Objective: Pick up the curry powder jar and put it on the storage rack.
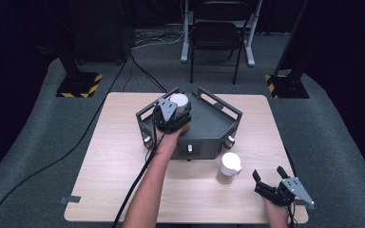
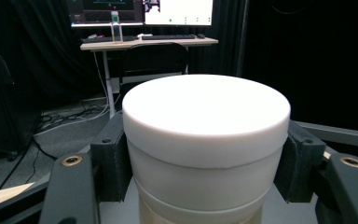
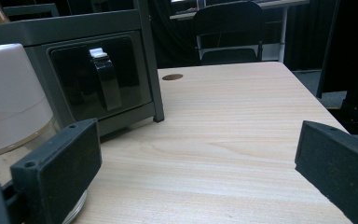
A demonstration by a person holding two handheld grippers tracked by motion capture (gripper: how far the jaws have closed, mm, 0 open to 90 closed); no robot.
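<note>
From above, the left gripper [image 1: 173, 115] reaches over the grey rack [image 1: 214, 124] that sits on the bench [image 1: 119, 156], and its fingers are closed around a white jar [image 1: 179, 101] at the rack's back left part. The jar's round white lid faces up; a bit of tan shows below the gripper. A second jar [image 1: 229, 167], white-capped with a pale tan body, stands on the bench just in front of the rack's right side. The right gripper [image 1: 270, 178] is near the bench's front right corner, well apart from that second jar, its fingers spread wide with nothing between them.

In the left gripper view, the white jar [image 2: 206, 140] is close up: a broad, flat, matte white lid with a thin seam running round its side, a white collar below it, and a hint of tan at the bottom. The dark fingers [image 2: 113, 161] press against the lid on both sides.

In the right gripper view, the right gripper's fingers [image 3: 58, 170] stand far apart over bare bench [image 3: 223, 135], gripping nothing. The rack [image 3: 93, 70] has a dark drawer front with a white-tipped handle [image 3: 103, 77]. The second jar [image 3: 9, 98] rises at the left edge, beside the left finger.
</note>
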